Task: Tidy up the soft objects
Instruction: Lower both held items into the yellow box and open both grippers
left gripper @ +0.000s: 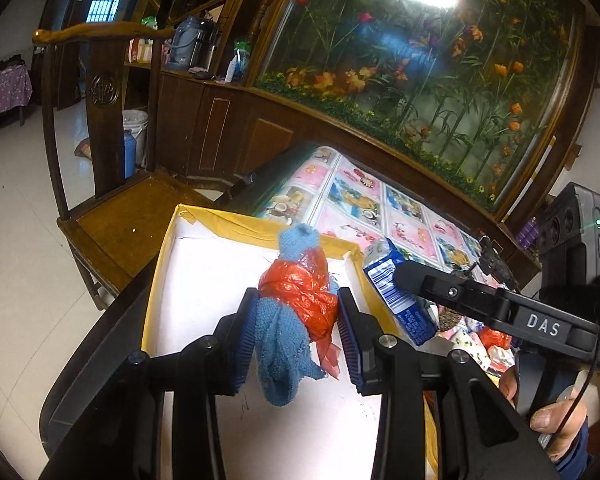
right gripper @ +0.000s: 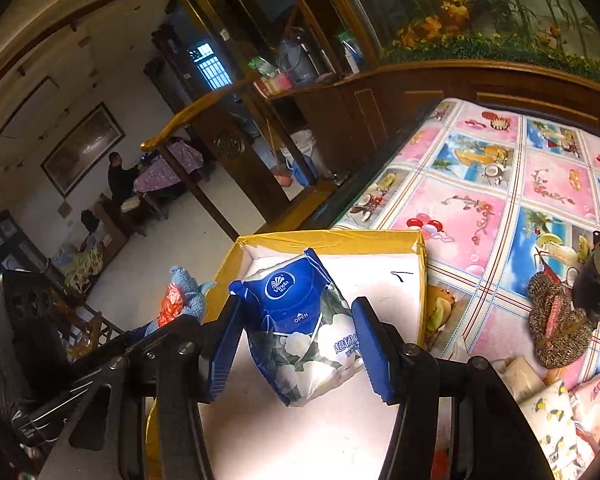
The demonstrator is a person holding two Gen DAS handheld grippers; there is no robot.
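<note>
Both grippers tilt downward over the box [left gripper: 188, 236]; left gripper [left gripper: 296, 320] fingers clamp the blue cloth bundle [left gripper: 284, 344]; right gripper [right gripper: 296, 344] fingers clamp the tissue pack [right gripper: 300, 328].

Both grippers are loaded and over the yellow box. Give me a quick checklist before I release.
1. Left gripper holds the blue knit cloth with the red plastic bag around it: ok, the fingers press on the bundle.
2. Right gripper holds the tissue pack: ok, it sits clamped between both fingers.
3. Both loads are above the white floor of the yellow box: ok.
4. Drop area is free: ok, nothing shows on the floor that is visible.
5. The two grippers are apart: ok, side by side, not touching.
6. Height above the floor: cannot tell.
</note>
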